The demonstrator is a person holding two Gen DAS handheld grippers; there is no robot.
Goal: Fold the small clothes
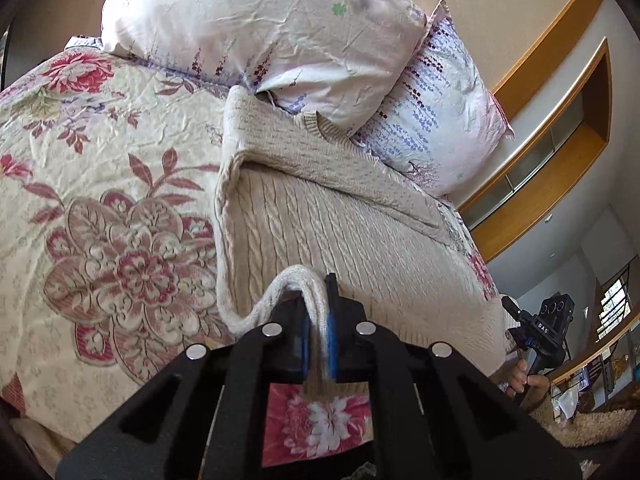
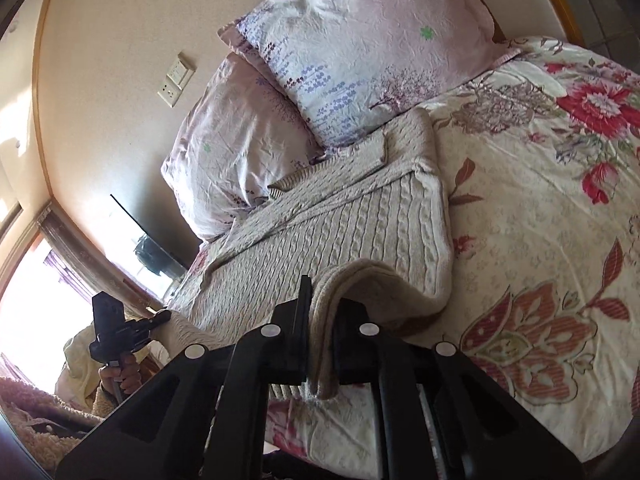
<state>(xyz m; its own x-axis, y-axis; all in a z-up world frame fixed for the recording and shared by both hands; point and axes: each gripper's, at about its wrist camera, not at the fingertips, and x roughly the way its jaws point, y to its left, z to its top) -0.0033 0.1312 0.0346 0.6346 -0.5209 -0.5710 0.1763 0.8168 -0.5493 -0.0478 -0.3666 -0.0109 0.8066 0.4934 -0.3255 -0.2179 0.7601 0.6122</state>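
A cream cable-knit sweater (image 1: 320, 216) – ribbed hem bunched – is clamped by left gripper (image 1: 318, 320) and right gripper (image 2: 322, 320), below crinkled pillows (image 1: 256, 32).

— What lies on the bed?
— A cream floral bedspread (image 1: 100, 184) with big red and pink blooms, and two pale pink pillows (image 2: 360, 56) stacked at its head (small purple sprigs printed on both).
— And the wall?
— A switch plate (image 2: 176, 80) to the left of the pillows. In the left view, a wooden-framed recess (image 1: 560, 148) runs along the wall.
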